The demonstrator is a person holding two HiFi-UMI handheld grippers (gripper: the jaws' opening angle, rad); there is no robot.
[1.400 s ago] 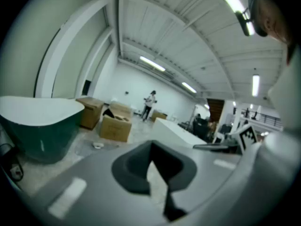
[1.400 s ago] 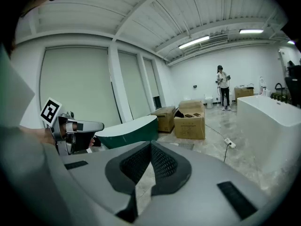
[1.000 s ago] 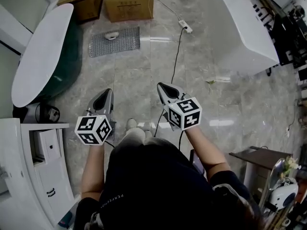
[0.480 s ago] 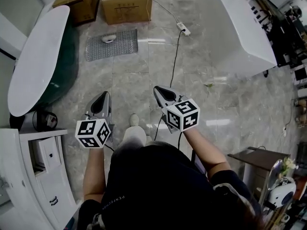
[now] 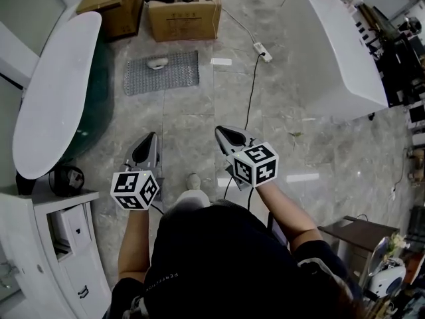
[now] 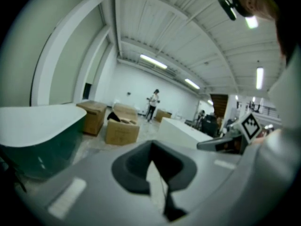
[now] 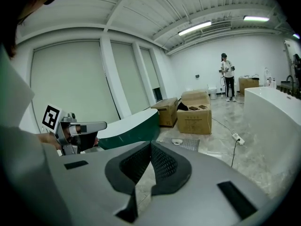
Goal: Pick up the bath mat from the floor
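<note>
The bath mat [image 5: 161, 72] is a grey mesh rectangle lying flat on the marble floor, with a small pale object [image 5: 157, 63] on its far edge. Both grippers are held side by side in the air well short of it, nothing between their jaws. My left gripper [image 5: 147, 141] is shut, its pads meeting at the tips [image 6: 151, 146]. My right gripper [image 5: 222, 133] is shut too, its ribbed pads pressed together [image 7: 151, 145]. In the right gripper view the mat [image 7: 188, 144] lies ahead on the floor, beyond the jaws.
A green tub with a white rim [image 5: 53, 92] stands left of the mat, and a white tub [image 5: 335, 45] to the right. Two cardboard boxes [image 5: 182, 12] sit behind the mat. A power strip with its cable [image 5: 263, 52] runs across the floor. A person [image 7: 227, 76] stands far off.
The mat has slid lower in the head view, so it is a little closer. Both grippers stay shut and level in front of the body.
</note>
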